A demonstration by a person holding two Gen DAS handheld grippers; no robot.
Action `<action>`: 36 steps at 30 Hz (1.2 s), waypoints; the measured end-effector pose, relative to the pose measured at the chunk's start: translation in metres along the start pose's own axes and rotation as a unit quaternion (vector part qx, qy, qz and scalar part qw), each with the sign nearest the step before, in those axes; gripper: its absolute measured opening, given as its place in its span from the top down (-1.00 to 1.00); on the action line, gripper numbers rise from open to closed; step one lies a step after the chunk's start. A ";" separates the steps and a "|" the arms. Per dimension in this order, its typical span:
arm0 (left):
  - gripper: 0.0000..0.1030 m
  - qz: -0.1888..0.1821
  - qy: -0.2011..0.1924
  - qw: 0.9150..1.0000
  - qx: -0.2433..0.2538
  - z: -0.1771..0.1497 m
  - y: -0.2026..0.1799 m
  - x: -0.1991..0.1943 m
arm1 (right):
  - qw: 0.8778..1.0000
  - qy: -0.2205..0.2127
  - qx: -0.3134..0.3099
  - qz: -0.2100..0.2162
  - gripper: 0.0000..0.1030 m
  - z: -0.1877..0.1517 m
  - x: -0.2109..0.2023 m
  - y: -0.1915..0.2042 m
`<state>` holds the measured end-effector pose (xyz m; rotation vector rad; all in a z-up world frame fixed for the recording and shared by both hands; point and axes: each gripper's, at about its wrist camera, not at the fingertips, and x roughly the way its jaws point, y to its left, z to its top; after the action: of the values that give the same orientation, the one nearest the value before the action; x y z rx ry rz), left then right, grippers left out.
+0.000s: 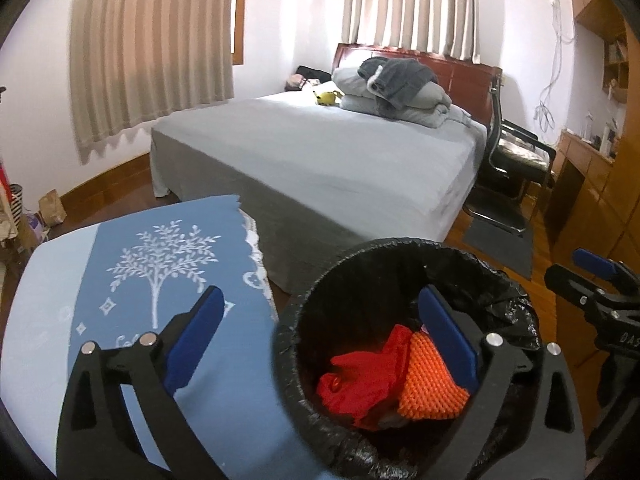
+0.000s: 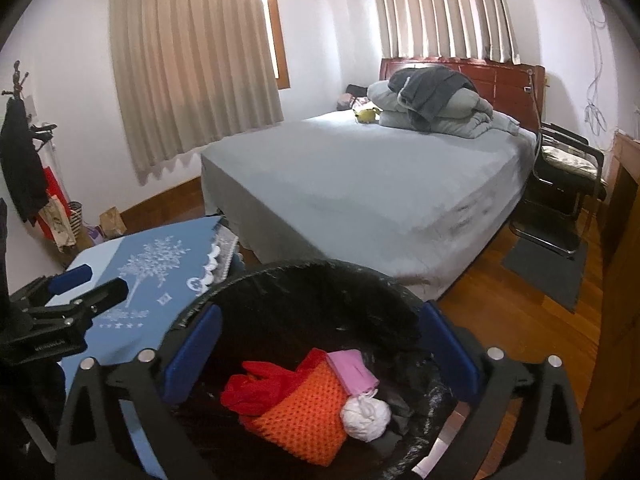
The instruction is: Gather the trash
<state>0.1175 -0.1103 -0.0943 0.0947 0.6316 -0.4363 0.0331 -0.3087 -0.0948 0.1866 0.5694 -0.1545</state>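
Observation:
A round bin with a black liner (image 1: 400, 246) stands beside a table under a blue cloth with a white tree print (image 1: 132, 264). Inside lie a crumpled red wrapper (image 2: 260, 392), an orange foam net (image 2: 304, 416), a pink paper (image 2: 352, 368) and a white wad (image 2: 366, 416). My right gripper (image 2: 320, 312) hangs open over the bin's mouth (image 2: 304, 270) with nothing between its fingers. My left gripper (image 1: 320, 296) is open and empty too, one finger above the cloth and the other above the bin. Each wrist view shows the other gripper at its edge.
A grey bed (image 1: 320, 152) with folded bedding (image 1: 400, 92) fills the room behind the bin. A black chair (image 1: 516, 160) and a dark mat (image 1: 500, 244) sit to its right, beside wooden cabinets (image 1: 596, 184). Bags (image 2: 60, 216) stand against the left wall.

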 end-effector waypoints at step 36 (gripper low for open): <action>-0.86 0.043 -0.072 0.996 -0.016 0.001 0.015 -0.139 | 0.996 -0.049 -0.051 0.051 -0.88 0.018 -0.087 0.082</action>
<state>0.0239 -0.0462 -0.0122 0.0594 0.4900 -0.3459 -0.0133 -0.2245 -0.0211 0.1073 0.4671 -0.0341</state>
